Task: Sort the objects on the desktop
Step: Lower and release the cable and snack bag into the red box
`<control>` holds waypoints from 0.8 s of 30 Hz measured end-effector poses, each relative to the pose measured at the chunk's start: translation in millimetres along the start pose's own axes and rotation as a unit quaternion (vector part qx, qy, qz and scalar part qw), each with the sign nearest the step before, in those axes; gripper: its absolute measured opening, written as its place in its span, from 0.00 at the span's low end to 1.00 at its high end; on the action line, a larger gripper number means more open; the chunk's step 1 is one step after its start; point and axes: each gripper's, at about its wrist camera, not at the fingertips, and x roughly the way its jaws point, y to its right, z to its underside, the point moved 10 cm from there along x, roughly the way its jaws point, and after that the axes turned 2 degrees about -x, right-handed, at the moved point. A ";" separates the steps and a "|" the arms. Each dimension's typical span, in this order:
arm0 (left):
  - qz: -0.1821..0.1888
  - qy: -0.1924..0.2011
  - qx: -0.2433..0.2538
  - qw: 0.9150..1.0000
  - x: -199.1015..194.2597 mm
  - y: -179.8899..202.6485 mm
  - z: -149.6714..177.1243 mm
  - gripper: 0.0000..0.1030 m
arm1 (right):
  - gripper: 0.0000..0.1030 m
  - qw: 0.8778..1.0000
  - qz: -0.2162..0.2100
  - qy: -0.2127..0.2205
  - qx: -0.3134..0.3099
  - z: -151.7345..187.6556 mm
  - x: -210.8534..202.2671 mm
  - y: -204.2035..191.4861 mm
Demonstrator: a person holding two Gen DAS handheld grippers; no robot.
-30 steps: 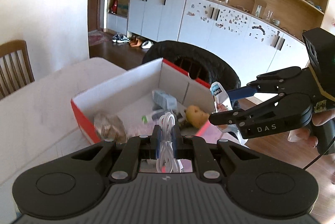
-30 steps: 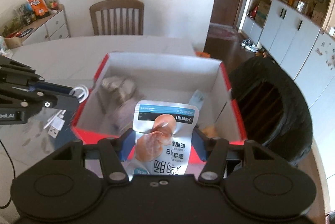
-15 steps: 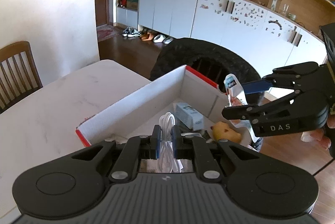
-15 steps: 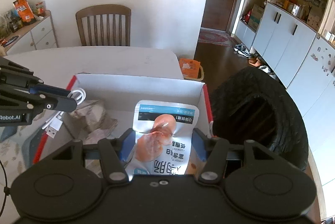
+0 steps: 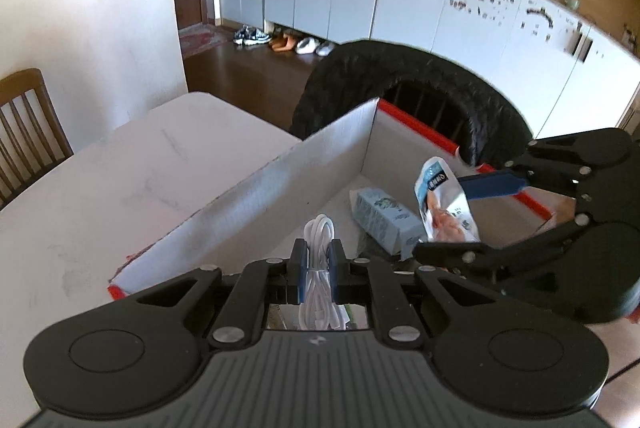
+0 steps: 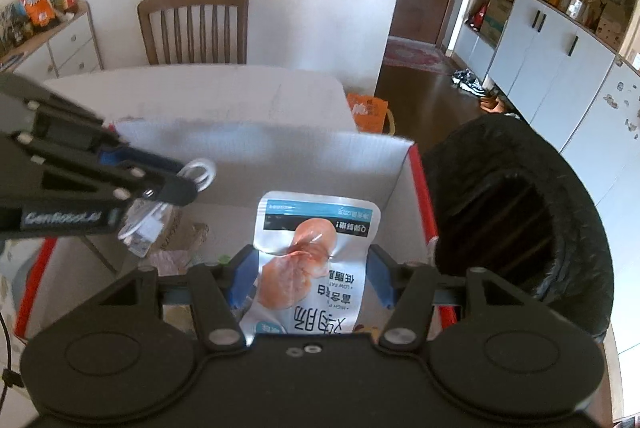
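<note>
The left gripper (image 5: pixel 318 265) has its blue-padded fingers (image 5: pixel 299 268) pressed tight on a coiled white USB cable (image 5: pixel 319 234), whose loop sticks up past the tips while the plug end hangs under them. It hangs over the near side of an open cardboard box with white inner walls and red outer edges (image 5: pixel 280 184), which stands on a pale marble-patterned counter (image 5: pixel 120 180).

The right gripper (image 6: pixel 312 278) has its fingers (image 6: pixel 243 274) about half apart, clamped on the sides of a silver and blue foil food pouch printed with a pink meat picture (image 6: pixel 316 252). The pouch stands upright between them, buckled in the middle, above the box's right part and near its red right wall (image 6: pixel 422 196).

On the box floor lie a pale blue rectangular carton (image 5: pixel 382 216) towards the far corner and some crumpled wrappers (image 6: pixel 180 248) under the left gripper; the floor between them shows bare patches. The two grippers are close together over the box, the right one's lower finger just beside the left one's right linkage.

Beyond the far right rim sits a black woven round basket (image 6: pixel 520 212), close against the box. A brown wooden slat-back chair (image 6: pixel 194 24) stands at the counter's far edge, with bare counter between it and the box.
</note>
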 end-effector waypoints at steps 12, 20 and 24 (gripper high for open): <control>-0.016 -0.030 0.026 0.999 35.6 -1.0 4.6 0.10 | 0.56 1.000 -0.007 -0.015 0.001 14.3 16.2 0.4; -0.022 -0.061 0.026 0.998 59.0 -4.8 12.3 0.10 | 0.57 1.000 -0.007 -0.023 0.014 13.3 26.1 3.7; -0.022 -0.080 0.024 0.996 65.2 -6.1 16.5 0.10 | 0.58 0.999 -0.022 -0.034 0.018 14.5 28.3 3.2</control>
